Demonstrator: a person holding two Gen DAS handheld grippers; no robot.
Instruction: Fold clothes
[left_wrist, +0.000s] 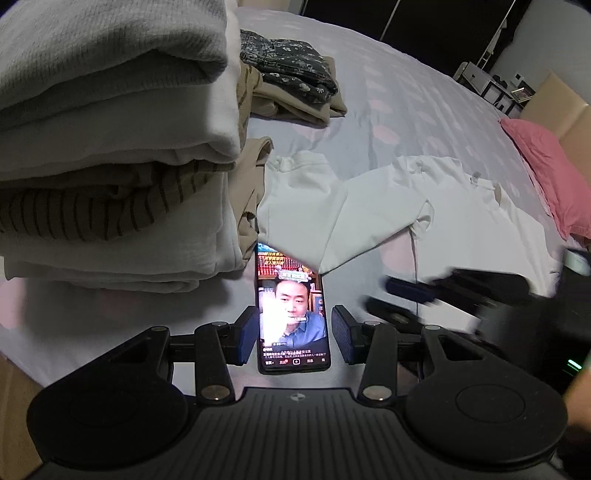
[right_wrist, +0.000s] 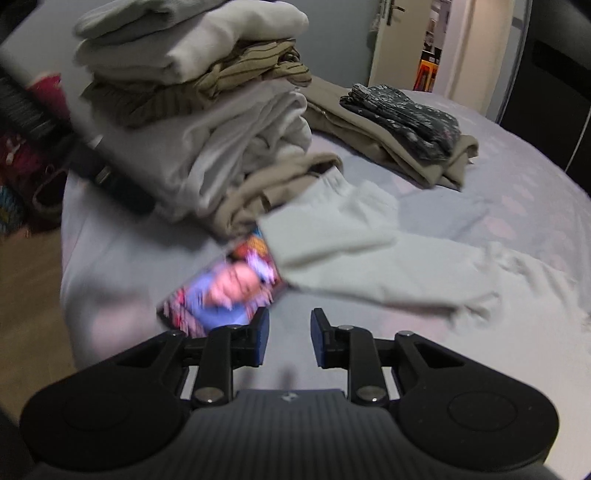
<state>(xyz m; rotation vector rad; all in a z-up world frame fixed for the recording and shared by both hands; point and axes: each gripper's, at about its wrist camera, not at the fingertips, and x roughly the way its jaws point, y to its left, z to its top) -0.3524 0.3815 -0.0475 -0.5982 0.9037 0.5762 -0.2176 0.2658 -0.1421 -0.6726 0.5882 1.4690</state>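
The left hand-held gripper (left_wrist: 294, 336) tilts down over the phone (left_wrist: 291, 317) at lower centre, jaws parted, gripping nothing. The right hand-held gripper (right_wrist: 289, 338) angles down over the bed (right_wrist: 517, 192), jaws slightly apart and empty, below the white garment (right_wrist: 351, 254).

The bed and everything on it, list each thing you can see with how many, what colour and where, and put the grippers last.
bed sheet: one, pale lilac with faint pink patches, under everything.
tall stack of folded clothes: one, grey, white and tan-striped layers, near edge of the bed.
small folded pile: one, dark floral piece on beige, further back.
white garment: one, unfolded, spread flat mid-bed, its corner over the phone's top.
phone: one, black, screen lit, flat on the sheet beside the tall stack.
pink pillow: one, far edge.
left gripper: black with blue pads, jaws apart above the phone, holding nothing.
right gripper: same colours, jaws apart, empty.
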